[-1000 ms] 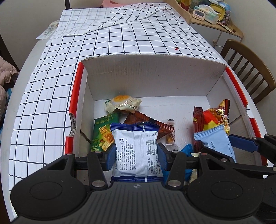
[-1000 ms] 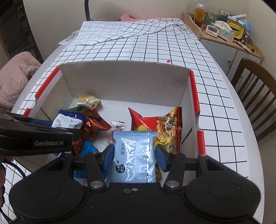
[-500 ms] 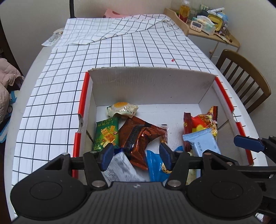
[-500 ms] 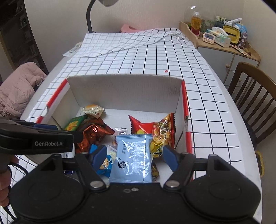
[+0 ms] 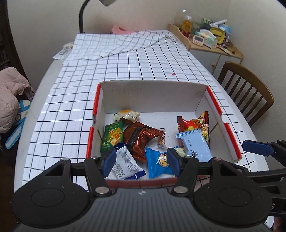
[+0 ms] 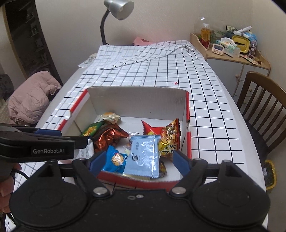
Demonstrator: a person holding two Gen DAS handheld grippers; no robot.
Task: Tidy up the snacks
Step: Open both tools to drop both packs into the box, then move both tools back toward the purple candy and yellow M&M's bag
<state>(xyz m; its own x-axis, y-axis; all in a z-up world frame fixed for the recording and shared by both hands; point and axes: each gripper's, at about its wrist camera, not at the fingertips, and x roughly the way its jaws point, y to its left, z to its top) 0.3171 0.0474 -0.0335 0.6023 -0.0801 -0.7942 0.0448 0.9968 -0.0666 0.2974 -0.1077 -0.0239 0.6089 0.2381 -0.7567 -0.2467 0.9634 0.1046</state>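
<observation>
A white cardboard box [image 5: 153, 96] with red rims holds several snack packets. In it lie a white-and-blue packet [image 5: 125, 163], a blue cookie packet [image 5: 159, 164], a brown foil packet [image 5: 141, 137], a green cracker packet [image 5: 112, 135], a pale blue packet [image 5: 194, 144] and a red-and-yellow bag [image 5: 194, 123]. My left gripper [image 5: 141, 164] hovers above the box's near edge, jaws opening, nothing between them. My right gripper [image 6: 138, 162] also hangs over the near edge with jaws opening. The pale blue packet [image 6: 143, 155] lies loose in the box [image 6: 135, 100] below them, untouched.
The box sits on a checked tablecloth [image 5: 125, 71] over a long table. A wooden chair [image 5: 248, 92] stands at the right. A side shelf [image 6: 230, 51] with clutter is at the back right, a desk lamp [image 6: 116, 10] at the back, a pink jacket [image 6: 30, 98] to the left.
Both grippers let go of their packets, opened wider and rose back from the box. The white-and-blue packet and the pale blue packet now lie in the box.
</observation>
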